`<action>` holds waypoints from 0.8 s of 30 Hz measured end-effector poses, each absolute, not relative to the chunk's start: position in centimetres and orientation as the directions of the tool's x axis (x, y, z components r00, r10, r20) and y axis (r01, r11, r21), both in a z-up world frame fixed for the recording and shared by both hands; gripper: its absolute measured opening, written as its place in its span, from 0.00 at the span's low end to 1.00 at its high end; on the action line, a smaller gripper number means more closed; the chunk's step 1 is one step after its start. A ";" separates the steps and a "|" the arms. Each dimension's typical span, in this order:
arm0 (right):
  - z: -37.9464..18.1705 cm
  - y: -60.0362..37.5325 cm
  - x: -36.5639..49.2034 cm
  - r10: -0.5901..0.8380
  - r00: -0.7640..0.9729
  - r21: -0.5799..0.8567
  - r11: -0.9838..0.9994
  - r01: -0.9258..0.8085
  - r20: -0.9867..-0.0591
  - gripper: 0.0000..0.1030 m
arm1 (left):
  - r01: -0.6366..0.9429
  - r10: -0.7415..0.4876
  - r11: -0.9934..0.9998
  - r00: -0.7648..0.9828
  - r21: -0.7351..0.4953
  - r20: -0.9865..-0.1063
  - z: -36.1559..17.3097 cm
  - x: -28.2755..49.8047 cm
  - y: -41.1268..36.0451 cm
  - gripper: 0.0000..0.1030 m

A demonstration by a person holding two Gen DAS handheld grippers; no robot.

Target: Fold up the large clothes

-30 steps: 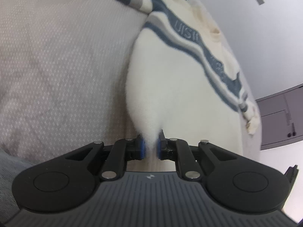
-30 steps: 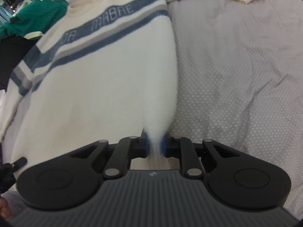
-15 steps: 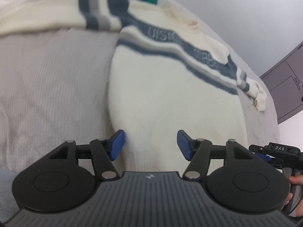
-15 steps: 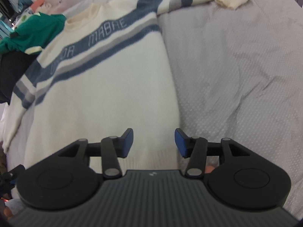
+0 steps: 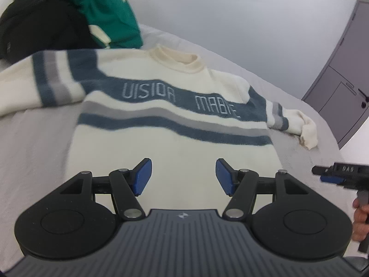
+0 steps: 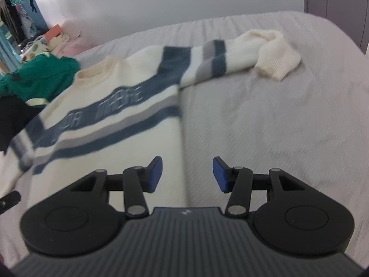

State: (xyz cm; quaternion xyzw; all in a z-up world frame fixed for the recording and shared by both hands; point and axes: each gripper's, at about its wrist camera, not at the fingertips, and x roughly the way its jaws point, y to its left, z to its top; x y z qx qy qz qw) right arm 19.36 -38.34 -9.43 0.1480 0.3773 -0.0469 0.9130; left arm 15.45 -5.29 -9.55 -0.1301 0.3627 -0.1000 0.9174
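From the left wrist, the left gripper [image 5: 183,176] hangs over the lower body of the sweater [image 5: 170,143] with its blue pads spread wide and nothing between them; the sweater lies flat and face up on the grey bed [image 5: 30,143], cream with dark blue and grey bands across the chest and pale lettering in the top band; its collar [image 5: 176,58] points away from the camera, one sleeve stretches out to the left and the other ends in a bunched cuff [image 5: 307,132] at the right; beyond the collar sit a green garment [image 5: 113,16] and a black garment [image 5: 41,25], touching each other; a grey door [image 5: 343,87] stands at the far right, and the other tool shows at the right edge in a hand [image 5: 361,221]. From the right wrist, the right gripper [image 6: 187,175] is likewise wide open and holds nothing, poised over the sweater's [image 6: 103,124] side edge so that one pad is above the knit and the other above the bare bed [image 6: 276,127]; the sleeve [image 6: 230,55] runs up and to the right, its cuff folded back; the green garment [image 6: 41,76] lies at the left near the collar; hanging clothes [image 6: 16,16] show in the far left corner, blurred.
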 end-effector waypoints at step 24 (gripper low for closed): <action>-16.7 -49.5 30.9 -0.270 0.862 -0.055 0.960 0.273 -0.429 0.75 | 0.092 -0.227 0.966 0.748 -0.242 -0.624 -17.6 20.1 -7.2 0.65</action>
